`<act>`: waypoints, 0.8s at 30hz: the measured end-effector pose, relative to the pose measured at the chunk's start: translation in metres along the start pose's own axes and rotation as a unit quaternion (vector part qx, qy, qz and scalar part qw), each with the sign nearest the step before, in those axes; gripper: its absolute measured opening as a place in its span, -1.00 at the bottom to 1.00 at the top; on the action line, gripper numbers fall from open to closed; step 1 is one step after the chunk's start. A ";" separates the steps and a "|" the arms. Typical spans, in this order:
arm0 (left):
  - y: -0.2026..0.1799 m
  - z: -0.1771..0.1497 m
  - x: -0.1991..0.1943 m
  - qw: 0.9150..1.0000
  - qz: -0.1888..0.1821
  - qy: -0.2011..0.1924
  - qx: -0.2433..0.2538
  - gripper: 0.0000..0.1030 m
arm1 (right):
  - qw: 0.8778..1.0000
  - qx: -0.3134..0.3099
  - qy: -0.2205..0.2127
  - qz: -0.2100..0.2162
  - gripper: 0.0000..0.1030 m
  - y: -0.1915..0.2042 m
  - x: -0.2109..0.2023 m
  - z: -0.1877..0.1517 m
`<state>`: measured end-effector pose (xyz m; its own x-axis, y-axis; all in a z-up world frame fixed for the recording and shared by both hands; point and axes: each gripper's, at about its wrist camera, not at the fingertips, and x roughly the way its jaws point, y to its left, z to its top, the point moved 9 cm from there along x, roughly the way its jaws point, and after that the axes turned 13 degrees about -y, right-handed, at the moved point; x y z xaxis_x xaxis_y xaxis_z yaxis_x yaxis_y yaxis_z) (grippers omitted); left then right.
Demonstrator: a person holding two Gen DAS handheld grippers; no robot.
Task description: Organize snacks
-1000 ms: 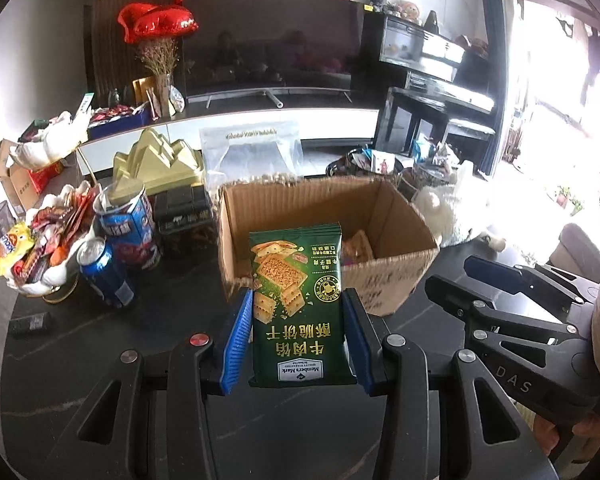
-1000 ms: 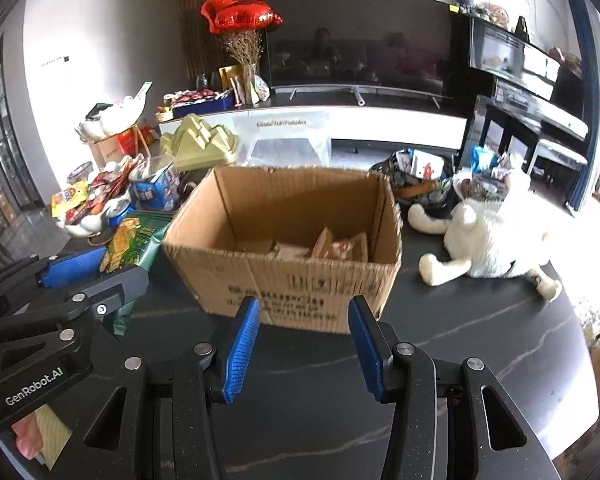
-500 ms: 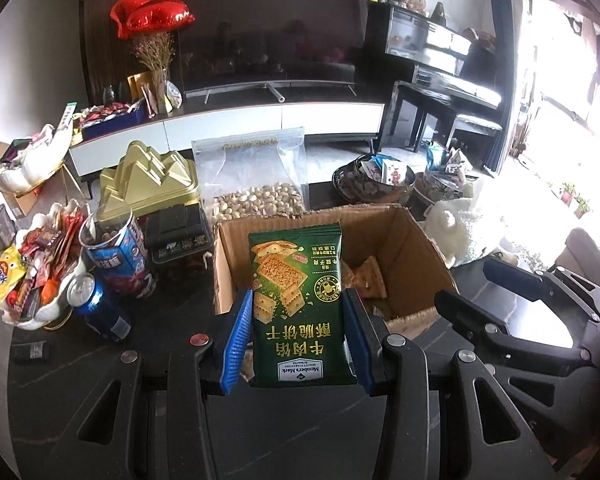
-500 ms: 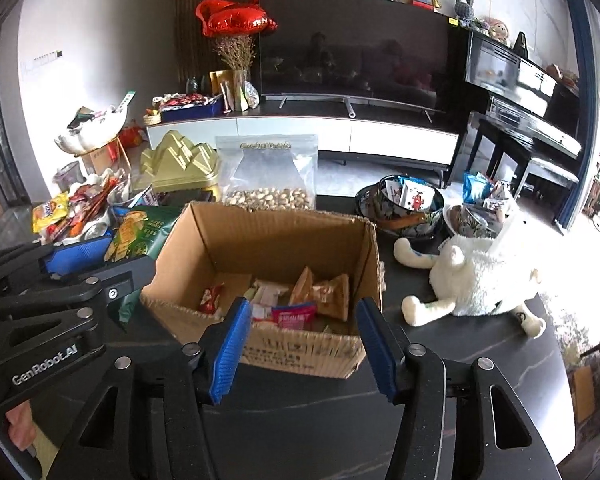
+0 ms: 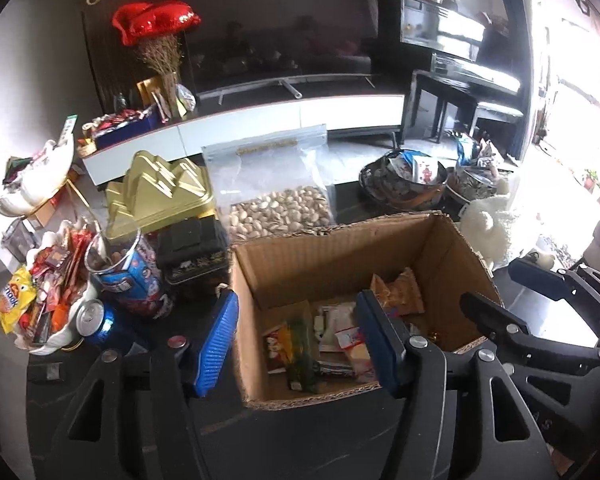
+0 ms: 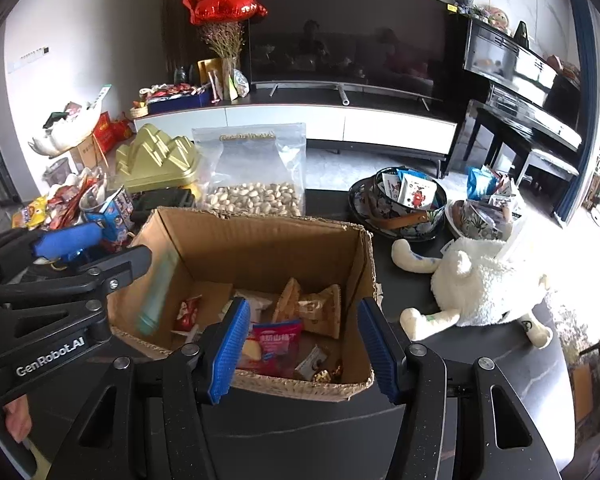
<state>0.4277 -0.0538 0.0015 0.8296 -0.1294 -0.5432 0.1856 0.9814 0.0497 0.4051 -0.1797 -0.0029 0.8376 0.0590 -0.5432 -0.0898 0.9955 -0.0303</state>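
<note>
An open cardboard box (image 5: 340,248) (image 6: 256,240) sits on the dark table and holds several snack packets. My left gripper (image 5: 296,340) is open and empty above the box's near left part. The green cracker packet (image 5: 302,356) lies blurred inside the box; in the right wrist view it shows as a blurred green streak (image 6: 156,292) by the box's left wall. My right gripper (image 6: 300,348) is open and empty over the box's near edge, above a pink packet (image 6: 276,346).
Left of the box are a blue snack tub (image 5: 128,276), a soda can (image 5: 94,320), a white bowl of sweets (image 5: 48,304), a black tin (image 5: 192,248) and a gold tin (image 5: 160,196). A pistachio bag (image 6: 252,176), snack bowls (image 6: 408,200) and a white plush toy (image 6: 484,280) stand behind and right.
My left gripper has opened and let go of the green cracker packet, which has dropped into the box. Both grippers have moved in over the box.
</note>
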 end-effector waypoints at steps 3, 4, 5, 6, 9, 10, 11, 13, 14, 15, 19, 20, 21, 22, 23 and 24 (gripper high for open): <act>0.004 -0.005 -0.007 1.000 0.005 -0.001 -0.008 0.29 | 1.000 0.000 0.003 0.001 0.11 0.000 0.000 -0.003; 0.007 -0.006 -0.012 1.000 0.010 -0.005 -0.010 0.31 | 1.000 0.000 0.003 0.002 0.12 0.001 -0.001 -0.005; 0.008 -0.007 -0.014 1.000 0.016 -0.006 -0.010 0.36 | 1.000 0.000 0.002 0.003 0.21 0.002 -0.004 -0.005; 0.011 -0.008 -0.018 1.000 0.024 -0.013 -0.009 0.40 | 1.000 0.000 -0.001 0.003 0.26 0.002 -0.005 -0.005; 0.015 -0.009 -0.032 0.998 0.048 -0.028 -0.003 0.58 | 1.000 0.001 -0.011 0.000 0.38 0.002 -0.015 -0.006; 0.016 -0.011 -0.039 0.998 0.052 -0.034 0.000 0.60 | 1.000 0.000 -0.012 0.000 0.38 0.003 -0.018 -0.006; 0.017 -0.012 -0.045 0.998 0.055 -0.040 0.000 0.64 | 1.000 0.001 -0.014 0.001 0.39 0.003 -0.022 -0.007; 0.018 -0.013 -0.056 0.997 0.060 -0.048 -0.001 0.71 | 1.000 0.006 -0.019 0.004 0.41 0.003 -0.031 -0.008; 0.018 -0.015 -0.065 0.997 0.060 -0.055 -0.004 0.75 | 1.000 0.010 -0.024 0.005 0.45 0.002 -0.037 -0.008; 0.018 -0.016 -0.071 0.996 0.061 -0.060 -0.004 0.78 | 0.999 0.014 -0.029 0.006 0.47 0.002 -0.043 -0.008; 0.017 -0.020 -0.098 0.995 0.062 -0.082 -0.007 0.85 | 0.999 0.017 -0.046 0.006 0.49 0.002 -0.065 -0.010; 0.016 -0.022 -0.106 0.994 0.060 -0.091 -0.008 0.87 | 0.999 0.016 -0.052 0.005 0.50 0.003 -0.072 -0.010; 0.016 -0.023 -0.112 0.993 0.060 -0.097 -0.007 0.88 | 0.998 0.014 -0.057 0.003 0.52 0.003 -0.079 -0.011; 0.016 -0.023 -0.118 0.993 0.061 -0.104 -0.008 0.89 | 0.998 0.013 -0.062 0.001 0.54 0.003 -0.084 -0.011; 0.016 -0.025 -0.127 0.992 0.063 -0.113 -0.009 0.93 | 0.998 0.011 -0.069 -0.002 0.57 0.003 -0.091 -0.012; 0.017 -0.027 -0.132 0.991 0.064 -0.118 -0.011 0.96 | 0.997 0.009 -0.077 -0.007 0.60 0.004 -0.100 -0.012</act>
<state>0.3074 -0.0166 0.0517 0.9463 -0.0309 -0.3219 0.0617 0.9944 0.0860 0.3147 -0.1828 0.0407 0.9114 0.0551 -0.4078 -0.0695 0.9974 -0.0205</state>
